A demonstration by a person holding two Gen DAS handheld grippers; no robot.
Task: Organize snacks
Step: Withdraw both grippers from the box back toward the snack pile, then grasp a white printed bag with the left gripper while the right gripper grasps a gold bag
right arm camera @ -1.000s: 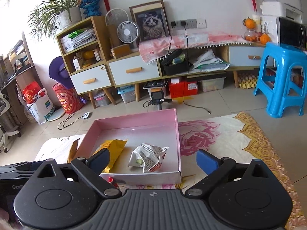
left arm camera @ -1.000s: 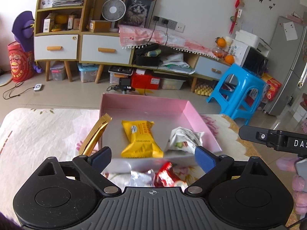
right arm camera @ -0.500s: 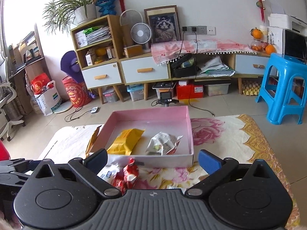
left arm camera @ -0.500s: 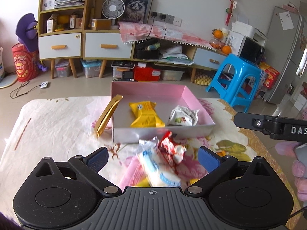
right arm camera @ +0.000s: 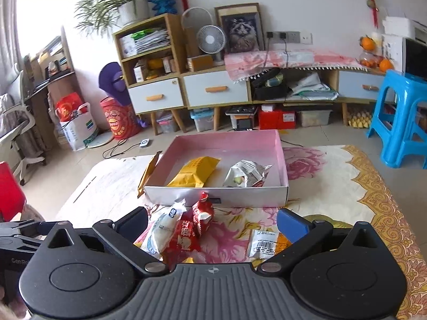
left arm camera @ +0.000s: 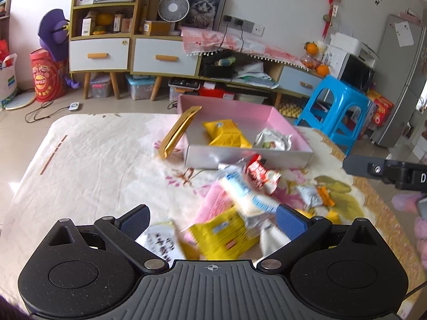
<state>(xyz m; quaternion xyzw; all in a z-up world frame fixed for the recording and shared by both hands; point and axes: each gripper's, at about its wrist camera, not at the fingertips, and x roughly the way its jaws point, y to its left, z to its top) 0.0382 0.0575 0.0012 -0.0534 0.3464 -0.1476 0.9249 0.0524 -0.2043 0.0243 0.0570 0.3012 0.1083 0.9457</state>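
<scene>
On the counter [right arm camera: 333, 181], covered by a floral cloth, a shallow pink box [right arm camera: 281, 157] sits ahead of both your grippers. Inside it lie a yellow snack packet [right arm camera: 196, 172] on the left and a crumpled silver packet [right arm camera: 246, 177] on the right, near each other. A gold pouch [left arm camera: 180, 130] leans tilted against the box's left outer wall. Just in front of the box, a loose pile of snacks rests on the cloth: a white and blue packet [right arm camera: 164, 226], a red packet [right arm camera: 193, 226] touching it, and off to the right a small white packet with a barcode [right arm camera: 263, 244]. Your left gripper [left arm camera: 212, 220] hovers above a yellow wrapper [left arm camera: 224, 233] and a pink packet [left arm camera: 216, 204], its jaws spread wide and holding nothing. Your right gripper [right arm camera: 212, 222] hovers over the pile, its jaws also spread wide and empty.
</scene>
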